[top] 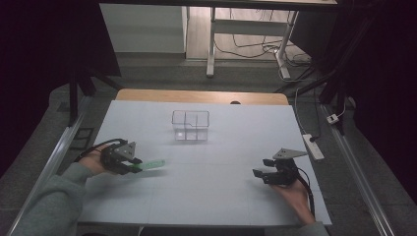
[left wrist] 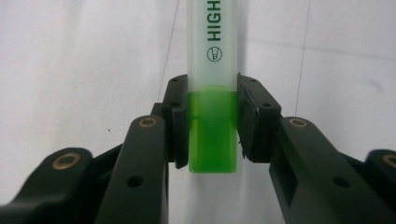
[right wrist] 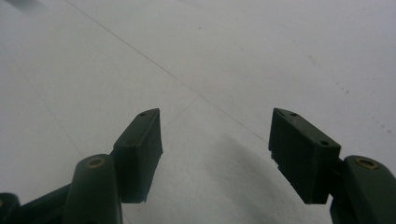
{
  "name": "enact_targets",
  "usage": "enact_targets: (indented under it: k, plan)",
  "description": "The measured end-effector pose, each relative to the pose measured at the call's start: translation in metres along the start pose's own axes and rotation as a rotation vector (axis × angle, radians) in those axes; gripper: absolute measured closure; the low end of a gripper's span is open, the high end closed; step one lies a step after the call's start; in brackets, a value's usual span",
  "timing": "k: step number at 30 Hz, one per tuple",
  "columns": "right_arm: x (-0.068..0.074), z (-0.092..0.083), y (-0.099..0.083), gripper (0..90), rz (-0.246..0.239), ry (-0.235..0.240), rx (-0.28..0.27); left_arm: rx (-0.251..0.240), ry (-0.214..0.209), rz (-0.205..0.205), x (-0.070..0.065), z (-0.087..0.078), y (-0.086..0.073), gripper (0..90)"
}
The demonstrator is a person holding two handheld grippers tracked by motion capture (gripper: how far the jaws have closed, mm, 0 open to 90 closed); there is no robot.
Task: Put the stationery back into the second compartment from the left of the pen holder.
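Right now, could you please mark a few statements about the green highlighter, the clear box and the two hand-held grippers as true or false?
1. The left hand-held gripper is shut on the translucent green highlighter pen. True.
2. The right hand-held gripper holds a highlighter. False: its jaws stand open with nothing between them.
3. The clear plastic divided box stands mid-table, apart from both grippers. True.
4. The highlighter lies inside the box. False: it is in the left gripper.

Dim room; grey floor [top: 162,73]; white desk legs [top: 210,44], tangled cables [top: 255,46]; power strip [top: 313,146] right.
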State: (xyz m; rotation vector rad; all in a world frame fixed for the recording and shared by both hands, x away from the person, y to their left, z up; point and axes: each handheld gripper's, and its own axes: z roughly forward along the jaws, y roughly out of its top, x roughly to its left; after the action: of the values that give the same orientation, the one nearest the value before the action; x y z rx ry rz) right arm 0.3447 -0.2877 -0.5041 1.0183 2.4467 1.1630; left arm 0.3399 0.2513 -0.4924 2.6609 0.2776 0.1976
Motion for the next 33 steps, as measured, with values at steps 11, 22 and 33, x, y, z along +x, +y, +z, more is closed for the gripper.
enact_targets:
  k: [11,22,33]
  plan:
    - [0.001,-0.003,0.001,35.0,0.000,0.001,-0.020,-0.029,0.052,-0.048,-0.014,0.003,0.020,66.7]
    - [0.002,-0.005,0.003,34.8,-0.006,-0.003,-0.039,-0.087,0.096,-0.121,-0.022,0.008,0.038,66.6]
    - [0.008,-0.004,0.008,33.9,-0.040,-0.010,-0.042,-0.090,0.135,-0.120,-0.031,0.018,0.062,66.6]
